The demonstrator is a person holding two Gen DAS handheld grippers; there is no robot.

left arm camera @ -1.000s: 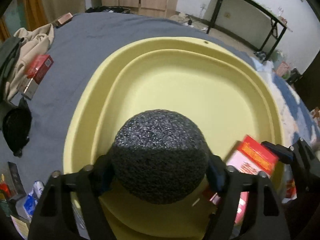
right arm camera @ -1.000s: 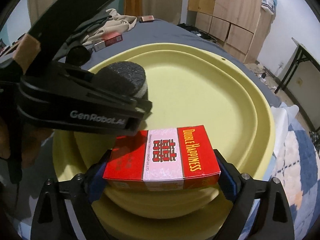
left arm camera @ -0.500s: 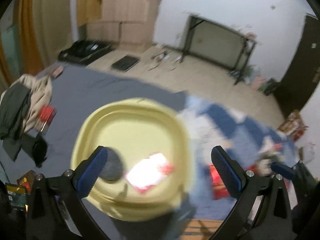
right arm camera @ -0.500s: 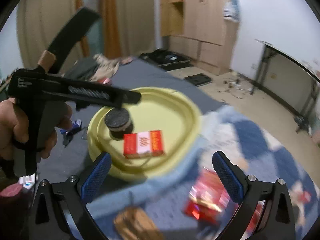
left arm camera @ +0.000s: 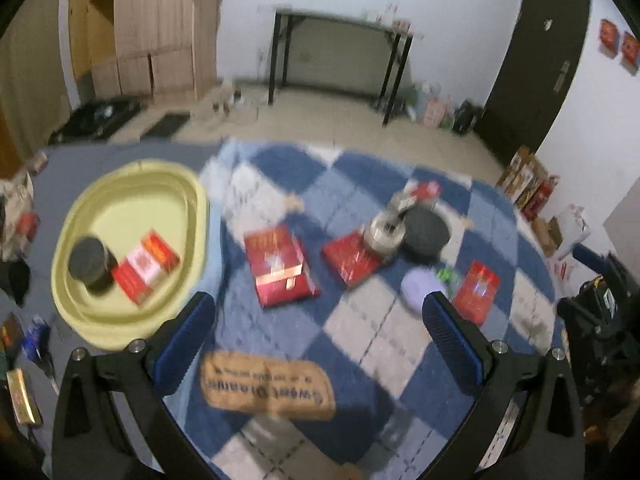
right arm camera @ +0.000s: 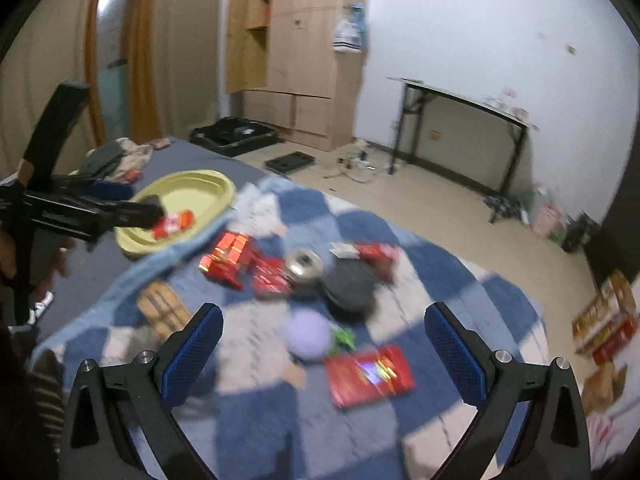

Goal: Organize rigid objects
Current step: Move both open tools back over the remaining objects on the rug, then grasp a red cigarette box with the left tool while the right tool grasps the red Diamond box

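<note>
Bed with blue checked blanket [left arm camera: 360, 344]. Both tongs, left tongs [left arm camera: 320, 344] and right tongs [right arm camera: 324, 356], were clamped 1 s ago, now released and pulled back; dark puck [left arm camera: 90, 266] and red box [left arm camera: 146, 266] lie in yellow tray [left arm camera: 132, 176]. 2 placed, more remain. Left view shows tray contents; in right view they sit partly behind the left tool

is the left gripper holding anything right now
No, the left gripper is open and empty, its blue pads wide apart above the checkered blanket.
</note>
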